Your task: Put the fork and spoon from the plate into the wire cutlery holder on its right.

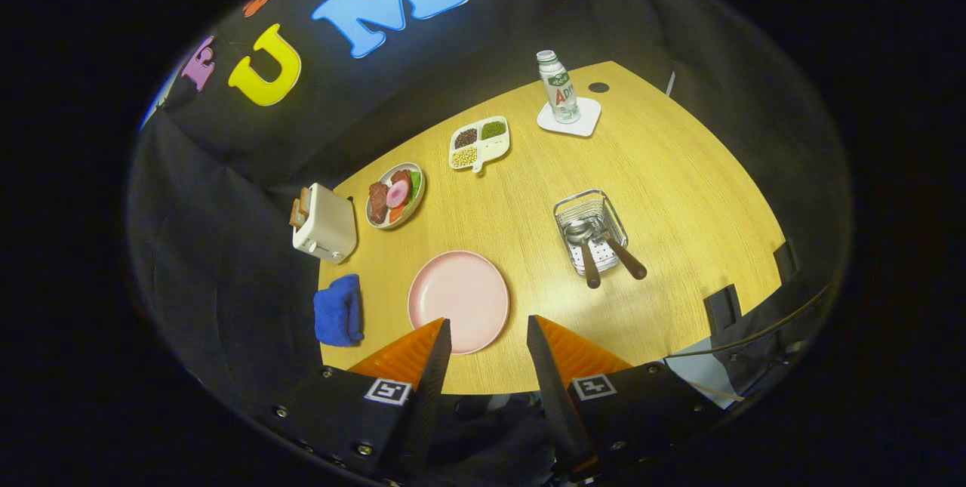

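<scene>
I see my gripper (489, 328) at the bottom centre of the frame, its two orange wedge-shaped fingers (411, 355) spread wide apart with nothing between them but bare tabletop; it has hold of nothing. The fingertips sit above the near side of the round pale-wood table (679, 192). The round pink plate (459, 300) lies just ahead of the left finger, whose tip overlaps its near rim in the picture; I cannot tell whether they touch. The plate's surface is bare. The rectangular wire cutlery holder (590, 229) stands to the right of the plate, right of centre in the frame, well apart from the fingers. Inside it I note a metal spoon with a brown handle (584, 245), bowl up toward the far end, and a second brown-handled utensil (623, 256) beside it, both handles sticking out over the holder's near edge; I take the second for the fork, though its head is too small to make out. Left of the plate lies a folded blue cloth (338, 310). In the left-centre stands a cream toaster (326, 224), with a plate of mixed food (395, 195) beside it. Farther back: a white divided dish of beans (479, 143) and a white bottle (558, 87) on a white square coaster (570, 118).
</scene>
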### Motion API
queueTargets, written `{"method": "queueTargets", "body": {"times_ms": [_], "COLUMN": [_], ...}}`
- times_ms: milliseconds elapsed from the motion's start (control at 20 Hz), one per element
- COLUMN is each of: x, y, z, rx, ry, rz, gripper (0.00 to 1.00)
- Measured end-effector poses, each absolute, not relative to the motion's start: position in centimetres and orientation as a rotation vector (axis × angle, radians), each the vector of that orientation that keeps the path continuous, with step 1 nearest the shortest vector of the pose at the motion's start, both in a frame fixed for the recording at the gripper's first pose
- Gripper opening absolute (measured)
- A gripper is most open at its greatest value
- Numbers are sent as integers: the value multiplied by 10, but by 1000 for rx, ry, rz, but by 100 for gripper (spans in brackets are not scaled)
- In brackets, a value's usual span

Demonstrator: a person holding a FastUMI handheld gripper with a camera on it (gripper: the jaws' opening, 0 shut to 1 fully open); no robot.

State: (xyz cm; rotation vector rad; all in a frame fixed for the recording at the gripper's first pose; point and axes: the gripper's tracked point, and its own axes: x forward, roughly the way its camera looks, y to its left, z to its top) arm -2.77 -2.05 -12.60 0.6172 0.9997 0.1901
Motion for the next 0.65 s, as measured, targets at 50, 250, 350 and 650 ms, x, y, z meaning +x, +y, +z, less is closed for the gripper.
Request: {"method": "queueTargets", "body": {"times_ms": [50, 250, 350, 650], "x": [-28, -26, -25, -26], "y": [-19, -13, -13, -14], "z": [-126, -127, -127, -126], "rx": [605, 592, 589, 598], "ry": [1000, 987, 982, 961], "rz": [196, 218, 222, 221], "gripper": [63, 63, 63, 63]}}
